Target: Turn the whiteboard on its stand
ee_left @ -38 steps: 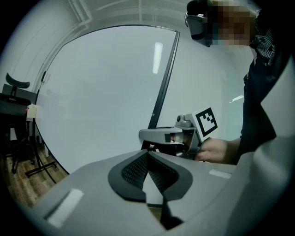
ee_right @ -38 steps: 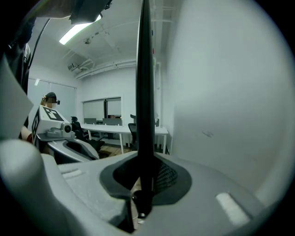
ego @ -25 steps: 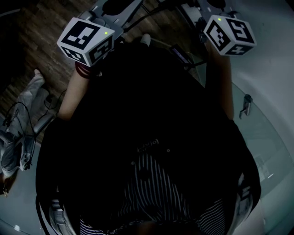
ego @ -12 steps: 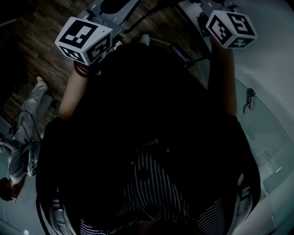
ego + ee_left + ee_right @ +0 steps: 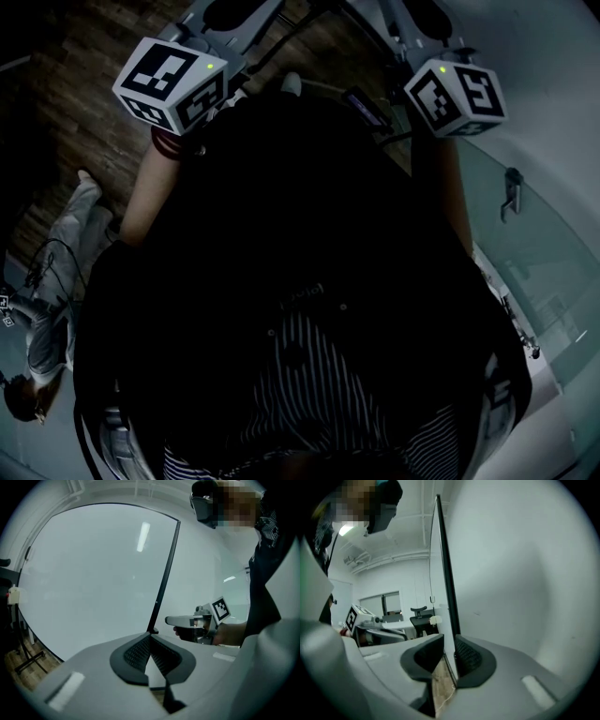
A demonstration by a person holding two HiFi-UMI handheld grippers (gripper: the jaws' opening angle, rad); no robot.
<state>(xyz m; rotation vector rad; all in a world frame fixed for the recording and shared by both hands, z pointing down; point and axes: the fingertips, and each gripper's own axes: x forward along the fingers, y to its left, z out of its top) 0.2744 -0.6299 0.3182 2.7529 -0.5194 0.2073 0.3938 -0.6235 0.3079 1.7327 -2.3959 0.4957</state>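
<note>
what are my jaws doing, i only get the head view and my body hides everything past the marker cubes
Observer: The left gripper has its jaws shut on the dark edge of the whiteboard.
Operator: and the right one
Observer: The right gripper is clamped on the whiteboard's edge too; its view sees the panel edge-on, running up from between the jaws.
Operator: anything past the board on that side
Observer: Yes, the right gripper view shows a dark office chair further back in the room.
</note>
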